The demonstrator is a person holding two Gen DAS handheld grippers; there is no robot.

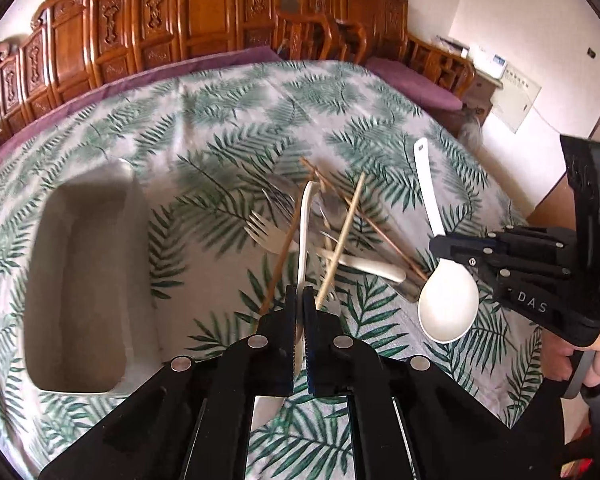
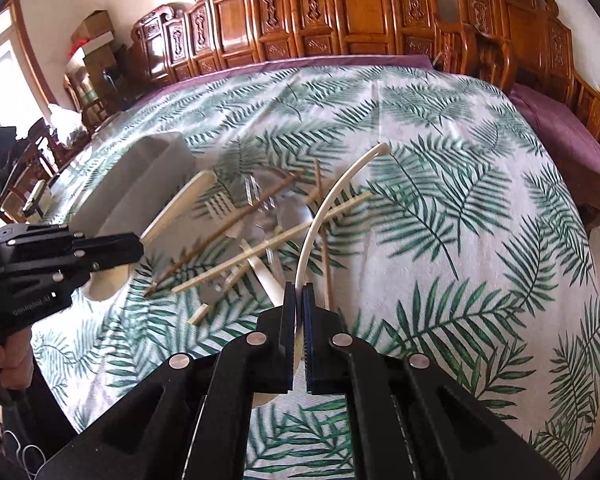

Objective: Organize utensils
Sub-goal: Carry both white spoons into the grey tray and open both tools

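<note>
My left gripper [image 1: 299,294] is shut on a white spoon [image 1: 305,232], handle pointing away; it also shows in the right wrist view [image 2: 134,247]. My right gripper [image 2: 299,290] is shut on another white spoon [image 2: 332,200], seen in the left wrist view [image 1: 434,236] with its bowl [image 1: 448,306] hanging down. Both are held above a pile of utensils: chopsticks [image 1: 342,236], a pale fork [image 1: 266,230], metal cutlery [image 2: 272,208]. A grey rectangular tray [image 1: 80,280] sits to the left of the pile.
The table wears a leaf-print cloth [image 2: 460,200]. Carved wooden chairs [image 1: 204,20] and a purple cushioned bench [image 2: 560,128] stand behind it. The table's edge lies at the far right of the right wrist view.
</note>
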